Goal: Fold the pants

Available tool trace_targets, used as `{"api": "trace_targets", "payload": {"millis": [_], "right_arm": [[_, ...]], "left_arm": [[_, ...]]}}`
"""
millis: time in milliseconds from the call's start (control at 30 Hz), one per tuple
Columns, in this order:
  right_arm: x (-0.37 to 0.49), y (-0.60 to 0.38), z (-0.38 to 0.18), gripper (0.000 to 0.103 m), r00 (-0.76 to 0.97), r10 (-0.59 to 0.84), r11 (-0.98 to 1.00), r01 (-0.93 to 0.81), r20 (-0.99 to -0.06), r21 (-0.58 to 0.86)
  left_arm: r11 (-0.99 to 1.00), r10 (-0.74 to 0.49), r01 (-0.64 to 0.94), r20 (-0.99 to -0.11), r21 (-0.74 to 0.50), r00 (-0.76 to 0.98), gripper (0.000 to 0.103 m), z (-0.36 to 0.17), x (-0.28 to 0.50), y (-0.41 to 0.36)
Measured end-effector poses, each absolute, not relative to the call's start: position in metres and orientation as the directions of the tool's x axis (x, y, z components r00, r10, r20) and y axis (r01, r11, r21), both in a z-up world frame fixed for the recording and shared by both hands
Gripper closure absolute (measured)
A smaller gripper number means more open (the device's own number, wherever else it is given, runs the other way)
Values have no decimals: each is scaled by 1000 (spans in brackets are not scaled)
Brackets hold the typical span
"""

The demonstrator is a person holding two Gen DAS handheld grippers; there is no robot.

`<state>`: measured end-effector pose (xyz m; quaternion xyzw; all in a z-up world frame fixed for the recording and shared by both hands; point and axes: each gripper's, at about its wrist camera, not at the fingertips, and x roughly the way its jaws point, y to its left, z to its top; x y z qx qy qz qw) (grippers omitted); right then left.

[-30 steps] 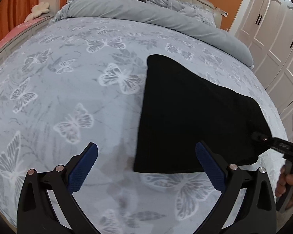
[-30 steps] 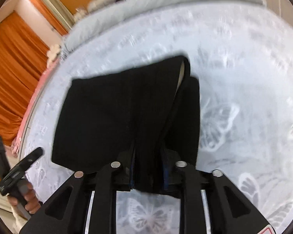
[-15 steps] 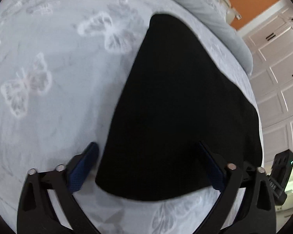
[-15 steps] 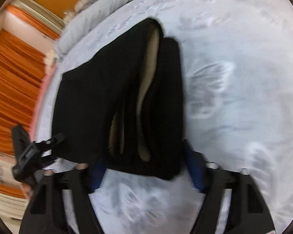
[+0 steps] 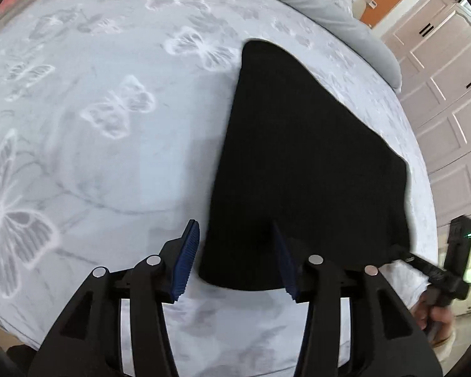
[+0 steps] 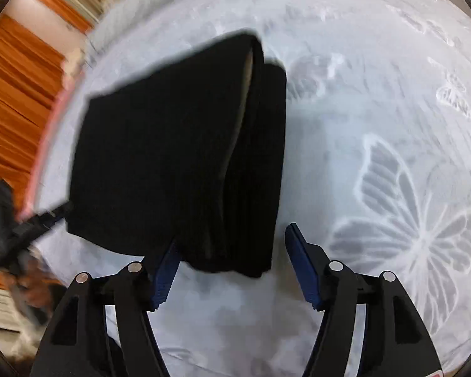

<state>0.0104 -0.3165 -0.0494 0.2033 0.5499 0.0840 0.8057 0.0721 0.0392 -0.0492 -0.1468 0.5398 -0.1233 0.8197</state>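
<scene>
Two grippers frame the near edge of the folded black pants [image 5: 301,169], both with jaws apart and holding nothing. Left gripper [image 5: 235,260]: its blue-padded fingers [image 5: 185,257] straddle the near-left corner of the pants, one pad over bare bedspread just left of the fabric edge, the other over the black cloth; contact with the cloth cannot be judged. Right gripper [image 6: 232,264]: one pad sits at the near edge of the stacked layers, the other stands over bare bedspread just right of the pants; the fabric lies between them unclamped.

Pants: a flat, roughly rectangular bundle lying on the bed [image 5: 110,144], near its front edge. In the right wrist view the right side of the pants [image 6: 179,163] shows several stacked layers with a pale inner lining visible in the gap between them; the far and left edges are straight and lie flat.

Open room: a broad stretch of pale blue bedspread with a butterfly print spreads to the left of the pants in the left wrist view and to the right of them in the right wrist view.

Surroundings: a rolled grey duvet [image 5: 323,3] lies across the far end of the bed, well apart from the pants. White panelled wardrobe doors [image 5: 449,94] stand beyond the right side of the bed; orange curtains [image 6: 12,100] hang beyond the left side.
</scene>
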Motion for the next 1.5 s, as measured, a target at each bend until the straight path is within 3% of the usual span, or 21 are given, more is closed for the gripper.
{"api": "trace_targets", "payload": {"millis": [33,100,133,200,333,367,400,500,600,633,733,767,833,900,933,1100,1400,1500], "right_arm": [[7,-320,-30,38,465,305,920,81,-832,382],[3,-320,-6,36,566,246,938,65,-787,340],[6,-318,3,36,599,246,935,60,-762,348],[19,-316,4,36,605,276,923,50,-747,381],[59,-291,-25,38,515,232,949,67,-825,308],[68,-286,-32,66,496,227,951,71,-838,300],[72,-283,-38,84,491,230,953,63,-840,298],[66,-267,-8,95,571,238,956,5,-786,294],[41,-254,40,95,694,260,960,-107,-672,260],[43,-257,38,94,695,233,969,-104,-680,225],[75,-282,-38,87,464,181,974,37,-867,223],[73,-294,-45,86,473,241,947,76,-848,312],[64,-297,-22,84,522,242,949,49,-818,312],[44,-301,0,62,597,219,955,30,-772,294],[37,-303,2,59,601,216,955,34,-769,294],[30,-302,-6,60,567,250,945,34,-785,325],[22,-266,-33,57,462,197,979,-49,-865,196],[23,-262,-38,62,463,184,982,-54,-867,180]], "left_arm": [[928,-357,50,-839,-370,411,54,-42,71,43],[935,-323,44,-794,-351,515,36,-21,65,52],[939,-304,40,-770,-342,561,21,-12,61,53],[948,-276,55,-727,-312,629,18,4,56,48],[981,-191,109,-697,-161,691,17,12,54,14],[984,-179,129,-701,-125,690,17,9,54,4],[984,-173,145,-711,-100,682,17,6,56,-4],[985,-147,165,-734,-48,663,17,-4,61,-23],[985,-121,170,-732,-7,671,17,-6,62,-37],[986,-111,169,-734,5,671,17,-8,64,-41],[985,-66,161,-750,55,658,17,-24,68,-48],[985,-53,161,-757,69,651,17,-28,69,-50],[983,-30,159,-772,92,634,17,-36,73,-50],[984,-14,147,-782,99,623,17,-42,75,-48],[985,-21,148,-785,91,619,17,-43,75,-46],[983,1,145,-783,116,622,17,-45,73,-43],[978,18,152,-785,142,619,15,-46,66,-35],[972,61,144,-794,185,605,14,-56,68,-33]]}}
